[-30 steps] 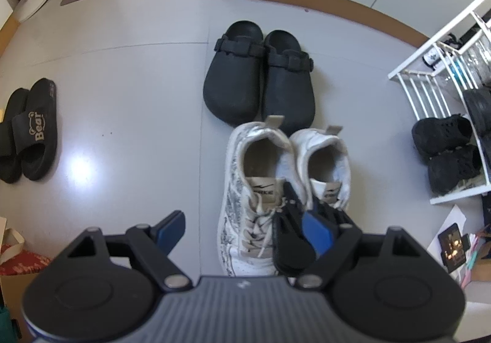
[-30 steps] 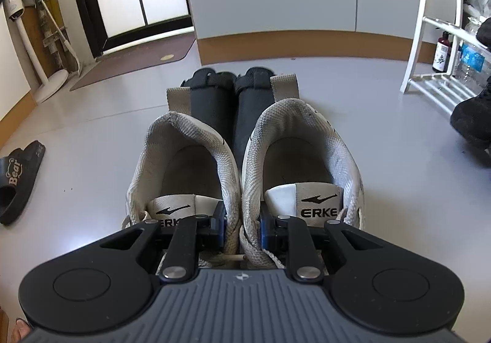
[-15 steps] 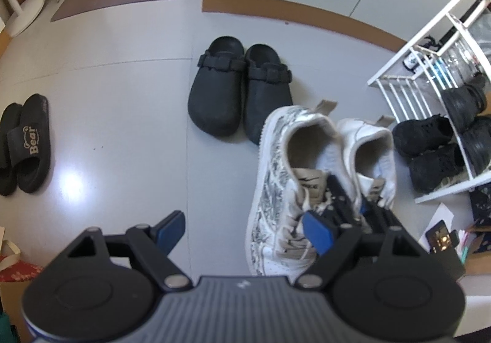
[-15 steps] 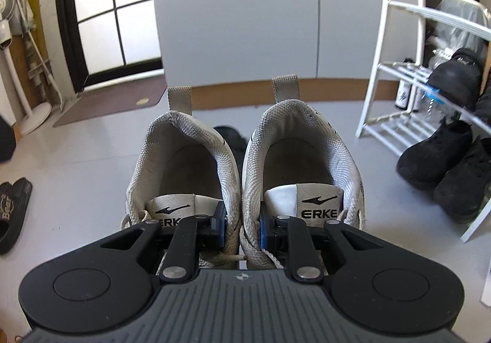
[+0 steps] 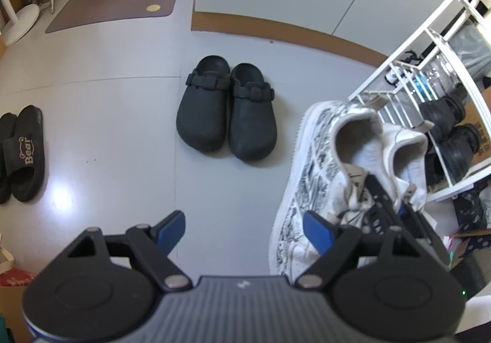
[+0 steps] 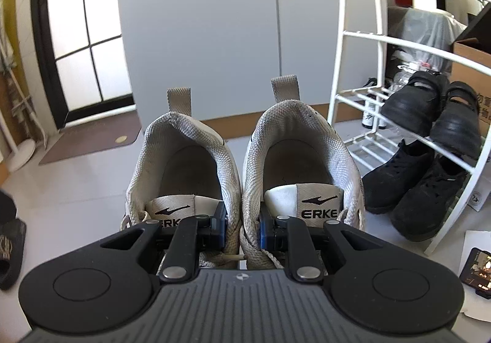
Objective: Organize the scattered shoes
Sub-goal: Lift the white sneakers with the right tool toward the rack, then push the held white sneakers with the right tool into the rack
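My right gripper is shut on the pair of white sneakers, pinching their two inner collar walls together, and holds them up off the floor beside the white shoe rack. In the left wrist view the same white sneakers hang at the right, in front of the white shoe rack. My left gripper stands open above bare floor with nothing between its fingers. A pair of black clogs sits on the floor ahead, and black Bear slides lie at the far left.
The rack holds black shoes on a shelf and black sneakers at the bottom. A brown doormat lies by the door. A phone and papers lie on the floor at the right, a fan base at far left.
The right gripper has lifted the white sneakers off the floor and carried them right, toward the rack. The left gripper has risen a little, staying open.
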The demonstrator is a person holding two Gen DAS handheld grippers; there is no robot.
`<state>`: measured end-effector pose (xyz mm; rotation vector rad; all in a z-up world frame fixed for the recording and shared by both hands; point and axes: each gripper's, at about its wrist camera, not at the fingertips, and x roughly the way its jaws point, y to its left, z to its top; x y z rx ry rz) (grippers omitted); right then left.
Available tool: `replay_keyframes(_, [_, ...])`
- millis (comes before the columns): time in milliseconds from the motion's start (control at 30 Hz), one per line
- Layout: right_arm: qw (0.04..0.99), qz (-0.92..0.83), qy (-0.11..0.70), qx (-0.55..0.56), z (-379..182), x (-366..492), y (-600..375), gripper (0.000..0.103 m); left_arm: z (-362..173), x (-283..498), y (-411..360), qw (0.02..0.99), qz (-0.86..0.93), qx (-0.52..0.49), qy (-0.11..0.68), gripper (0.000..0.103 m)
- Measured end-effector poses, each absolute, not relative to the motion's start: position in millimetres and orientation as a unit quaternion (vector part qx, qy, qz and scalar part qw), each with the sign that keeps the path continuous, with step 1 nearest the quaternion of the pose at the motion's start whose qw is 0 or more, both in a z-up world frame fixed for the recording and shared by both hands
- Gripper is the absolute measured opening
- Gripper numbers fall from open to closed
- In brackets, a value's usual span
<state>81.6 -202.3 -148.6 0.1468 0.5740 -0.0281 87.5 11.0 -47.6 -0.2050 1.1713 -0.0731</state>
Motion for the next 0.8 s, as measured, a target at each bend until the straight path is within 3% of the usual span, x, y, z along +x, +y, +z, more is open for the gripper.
replay_keyframes(800, [0.965,-0.08,0.224,0.109,-36,140,-307,0.021,-16,95,-9,0.848,-0.079,-0.111,0.513,0.086])
